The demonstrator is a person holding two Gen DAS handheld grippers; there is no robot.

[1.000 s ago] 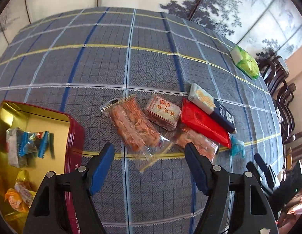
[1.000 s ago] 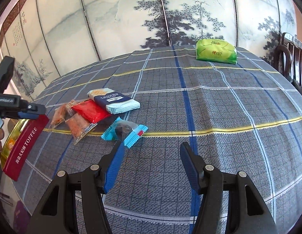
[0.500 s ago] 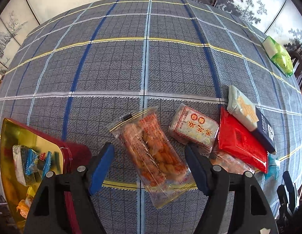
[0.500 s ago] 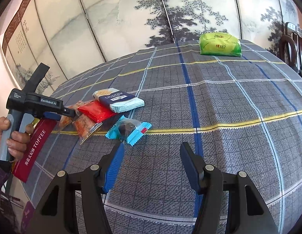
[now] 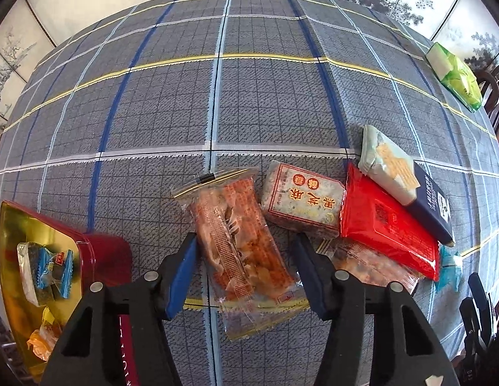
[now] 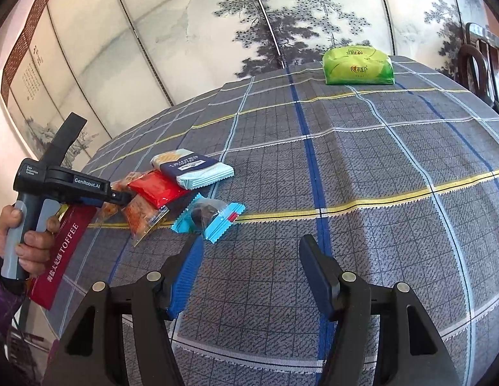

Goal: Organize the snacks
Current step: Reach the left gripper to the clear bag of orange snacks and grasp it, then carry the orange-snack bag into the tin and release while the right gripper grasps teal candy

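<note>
Since a second ago the left gripper (image 5: 244,270) has moved forward and down over the snack pile, so the clear orange snack packet (image 5: 239,241), then ahead of its tips, now lies between its spread fingers. The right gripper (image 6: 249,276) has barely shifted and hangs released over bare checked tablecloth (image 6: 378,193), holding nothing.

The left claw is released too, jaws wide, one on each side of the packet. Whether the pads already touch the wrapper I cannot tell from this angle; they look just clear of it.

The relation that matters: the packet's long axis runs roughly away from the claw, tilted a little to its left at the far end, so the jaws straddle its short width. Judged from this, closing would pinch it across the narrow way, which suits a lift. The left hand is plainly the nearer one; from the right gripper the pile lies well off ahead and to the left.

The red tin (image 5: 98,251), open with a few wrapped sweets inside, sits just left of the left claw and looks like the destination. To the claw's right lie the speckled cake packet (image 5: 302,202), touching the orange one, then the red packet (image 5: 387,228) and a dark blue biscuit pack (image 5: 429,206). A blue-wrapped sweet (image 6: 207,217) lies just ahead of the right claw's left finger.
</note>
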